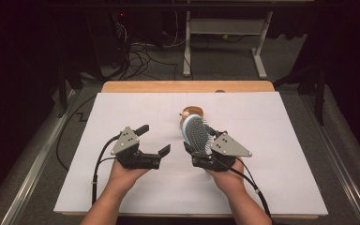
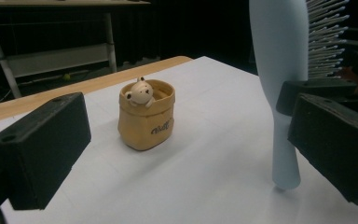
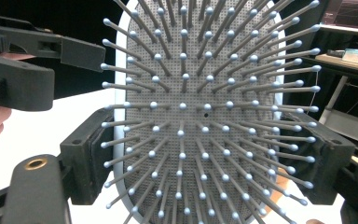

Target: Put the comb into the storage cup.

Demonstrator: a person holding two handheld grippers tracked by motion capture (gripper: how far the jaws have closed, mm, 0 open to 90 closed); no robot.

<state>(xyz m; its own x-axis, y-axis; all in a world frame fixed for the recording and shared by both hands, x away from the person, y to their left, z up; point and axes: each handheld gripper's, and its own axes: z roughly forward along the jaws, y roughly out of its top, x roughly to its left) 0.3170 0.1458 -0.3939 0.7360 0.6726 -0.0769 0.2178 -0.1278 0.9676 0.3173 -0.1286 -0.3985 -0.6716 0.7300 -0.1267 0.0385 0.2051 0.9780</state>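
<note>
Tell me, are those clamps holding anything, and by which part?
The right hand-held gripper clamps the pale blue paddle hairbrush by the edges of its bristled head. The left hand-held gripper is empty.

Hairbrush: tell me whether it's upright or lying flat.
Upright: the hairbrush stands handle-tip down on the white table, head clamped in the right gripper.

The brush (image 1: 196, 132) is pale blue, its pad (image 3: 205, 116) grey with a fine dotted grid, and grey bristles tipped light blue. The bag (image 2: 146, 116) is tan with dark lettering; the bear (image 2: 140, 92) in it is cream with black eyes. Both tongs (image 1: 155, 139) (image 1: 198, 151) are black with grey plates. The counter (image 1: 272, 136) is white, with a wooden edge.
</note>
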